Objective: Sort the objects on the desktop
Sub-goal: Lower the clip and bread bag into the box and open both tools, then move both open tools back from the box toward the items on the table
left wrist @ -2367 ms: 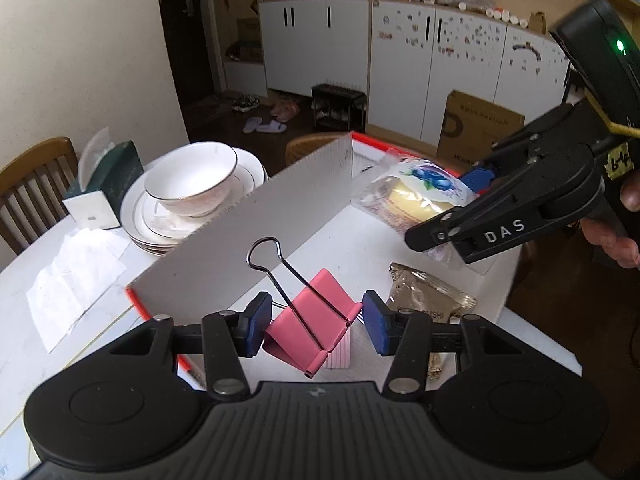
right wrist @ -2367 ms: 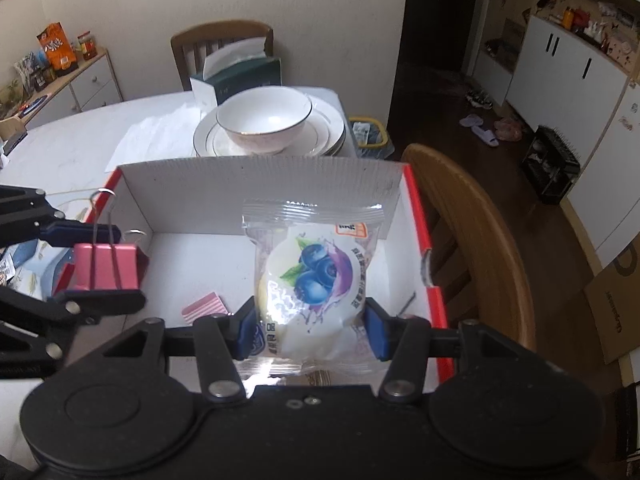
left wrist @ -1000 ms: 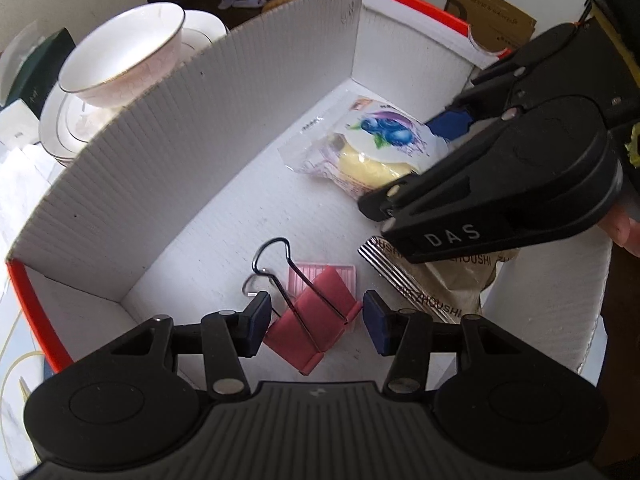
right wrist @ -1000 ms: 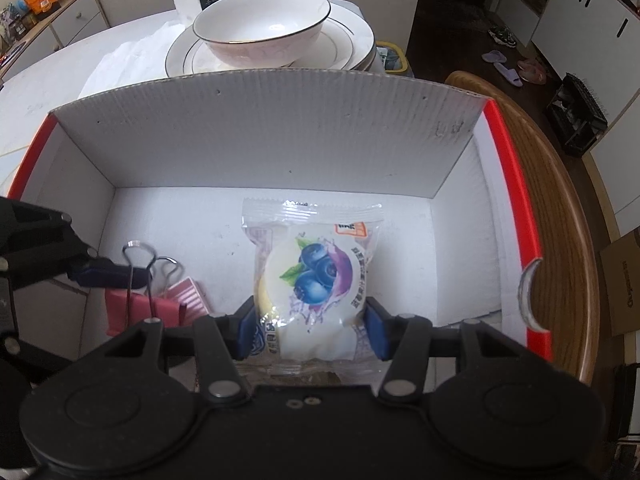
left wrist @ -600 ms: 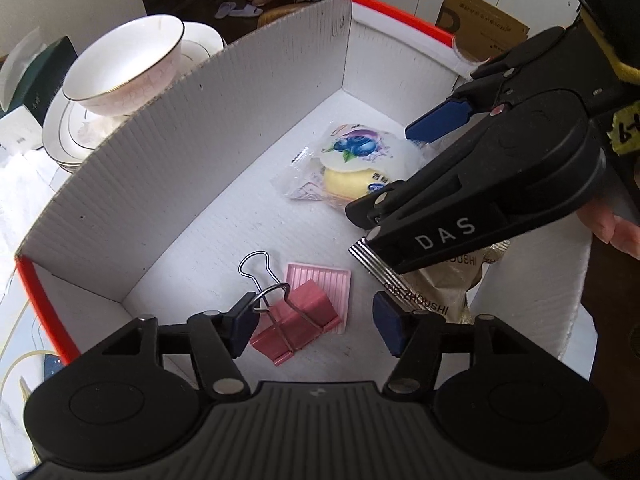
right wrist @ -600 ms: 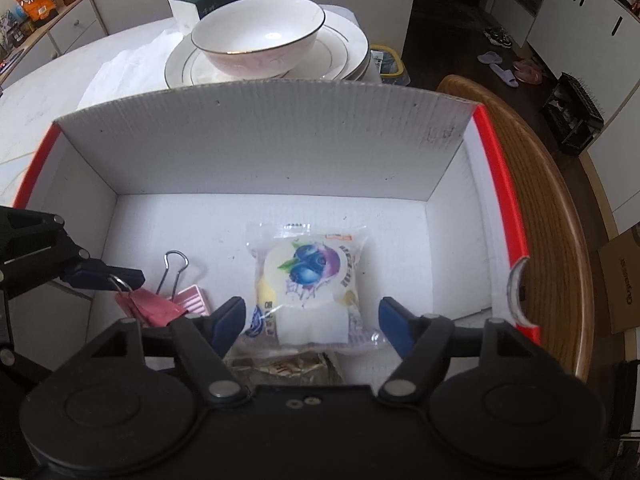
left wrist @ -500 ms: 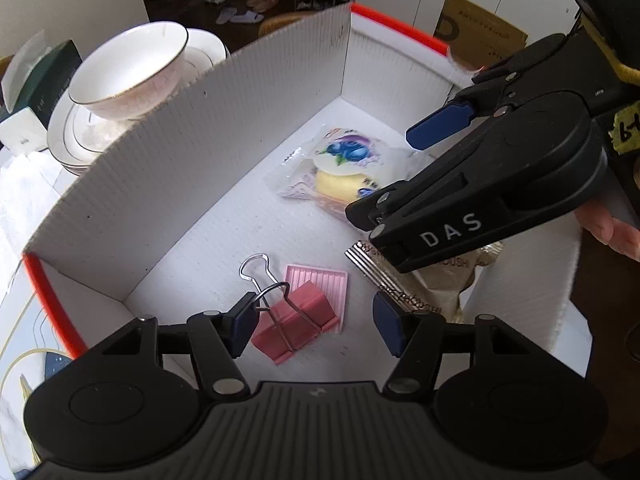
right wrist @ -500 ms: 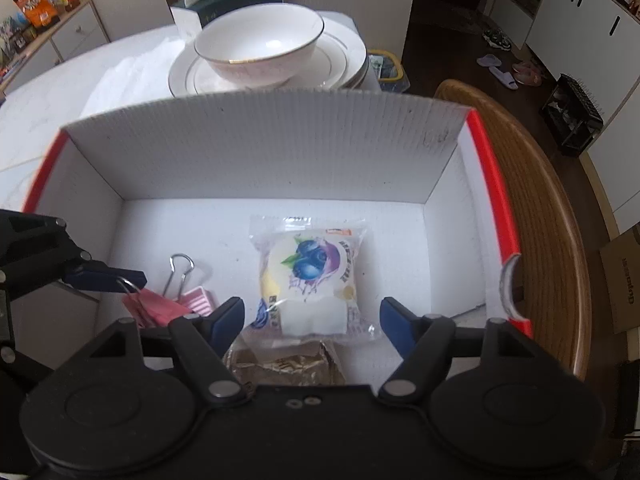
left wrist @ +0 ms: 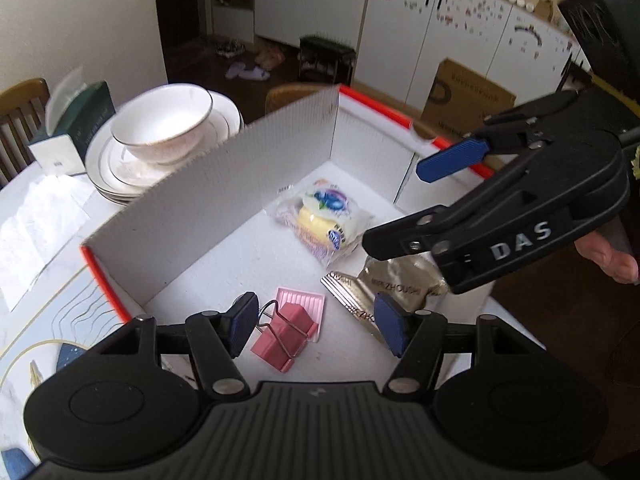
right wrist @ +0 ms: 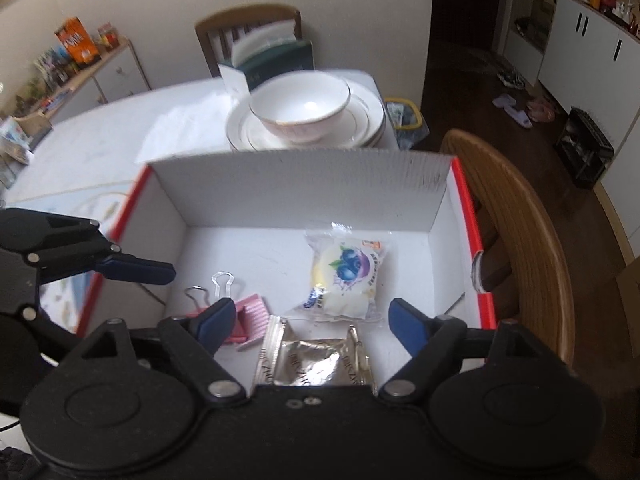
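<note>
Only the left wrist view shows the person's fingers (left wrist: 608, 258) behind the right gripper (left wrist: 400, 204) and a brown carton on the floor; only the right wrist view shows the sideboard (right wrist: 100, 68) with its orange packet. The white cardboard box (left wrist: 208, 204) with red-edged rims sits on the tabletop (right wrist: 100, 144) and holds a pink binder clip (left wrist: 282, 334) lying partly on a pink ribbed card (left wrist: 304, 302), a blueberry-printed wrapped cake (right wrist: 344, 276) further in, and a gold foil sachet (right wrist: 316, 364) (lettering too blurred to read) at the near wall. Both the left gripper (left wrist: 316, 324) and the right one hover above the box, jaws wide, gripping nothing. A gold-rimmed bowl (right wrist: 300, 110) on stacked plates stands just beyond the box.
</note>
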Tool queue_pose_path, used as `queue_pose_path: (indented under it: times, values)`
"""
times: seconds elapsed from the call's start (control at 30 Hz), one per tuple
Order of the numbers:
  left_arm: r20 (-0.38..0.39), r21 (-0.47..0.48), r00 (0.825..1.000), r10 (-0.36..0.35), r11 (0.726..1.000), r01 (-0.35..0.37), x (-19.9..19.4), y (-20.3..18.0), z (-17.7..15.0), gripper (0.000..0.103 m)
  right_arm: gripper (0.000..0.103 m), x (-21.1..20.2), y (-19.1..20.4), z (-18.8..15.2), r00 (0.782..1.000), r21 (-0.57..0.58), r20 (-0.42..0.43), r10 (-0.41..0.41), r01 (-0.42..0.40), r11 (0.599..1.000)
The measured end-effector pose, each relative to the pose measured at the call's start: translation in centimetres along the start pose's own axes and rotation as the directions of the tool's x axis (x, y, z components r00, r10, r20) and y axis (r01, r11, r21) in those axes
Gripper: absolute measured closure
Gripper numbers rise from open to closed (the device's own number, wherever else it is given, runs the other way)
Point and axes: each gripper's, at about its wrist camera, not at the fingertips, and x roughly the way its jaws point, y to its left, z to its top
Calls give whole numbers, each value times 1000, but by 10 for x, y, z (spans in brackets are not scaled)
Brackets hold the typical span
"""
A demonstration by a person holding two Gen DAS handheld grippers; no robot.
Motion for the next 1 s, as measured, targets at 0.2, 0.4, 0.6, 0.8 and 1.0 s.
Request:
queue_pose_path:
  times: [0.2, 0.4, 0.6, 0.8, 1.0]
  values:
    - [97, -30, 995, 11, 1000, -8, -37, -1, -13, 40, 14, -32, 8, -8, 995, 12, 95, 38, -39, 999]
    - [156, -51, 987, 28, 998, -20, -67, 2, -25, 34, 7, -52, 24, -16, 987, 12, 157, 30, -32, 999]
    - [186, -82, 981, 53, 996, -38, -93, 12, -43, 27, 3, -64, 45, -24, 978, -6, 205, 31, -30, 1000]
    - [217, -121, 972, 89, 991, -64, -120, 27, -66, 18, 2, -66, 66, -31, 974, 17, 222, 39, -44, 999]
    - [228, -163, 965, 126, 983, -90, -145, 47, -90, 1, 2, -64, 98, -38, 976, 8, 213, 39, -42, 999]
